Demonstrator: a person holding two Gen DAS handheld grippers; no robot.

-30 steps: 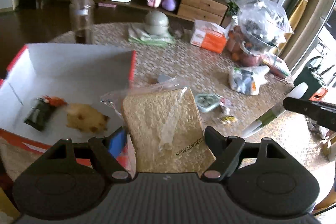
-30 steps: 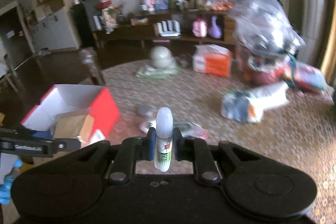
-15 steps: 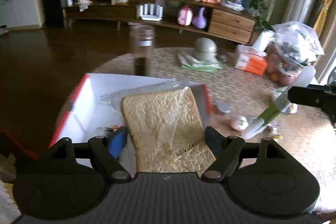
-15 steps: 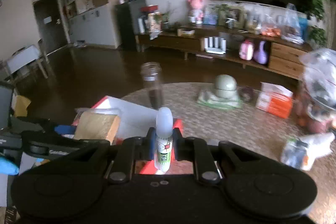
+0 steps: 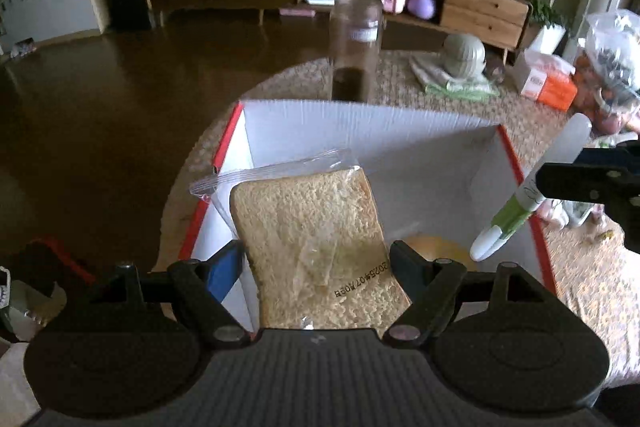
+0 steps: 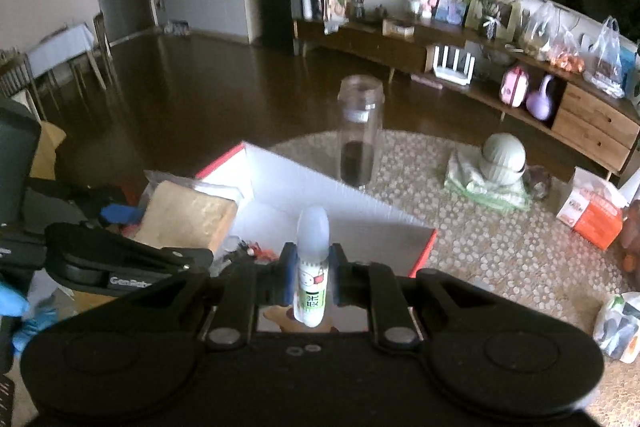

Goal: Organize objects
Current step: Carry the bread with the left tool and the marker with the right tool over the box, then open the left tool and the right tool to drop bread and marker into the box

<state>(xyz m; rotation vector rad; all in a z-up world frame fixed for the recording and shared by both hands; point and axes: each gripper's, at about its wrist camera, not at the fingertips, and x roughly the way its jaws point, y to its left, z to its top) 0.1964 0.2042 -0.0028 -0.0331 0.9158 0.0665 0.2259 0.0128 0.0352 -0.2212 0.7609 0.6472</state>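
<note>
Left wrist view: the left gripper (image 5: 316,263) fingers pinch a bagged bread slice (image 5: 316,239) between them, above the open white box (image 5: 360,131) on the counter (image 5: 576,267)

Right wrist view: the right gripper (image 6: 310,273) fingers clamp an upright glue stick (image 6: 313,259), the box just beyond their tips

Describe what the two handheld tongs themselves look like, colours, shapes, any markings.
Both tongs are matte black plastic. Each has two round discs at its base, with angled link bars and silver pivot pins leading to the fingers. The left tongs show a blue pad on one finger. The right tongs have blue pads too. White lettering, partly readable, marks the left tongs' side.
</note>
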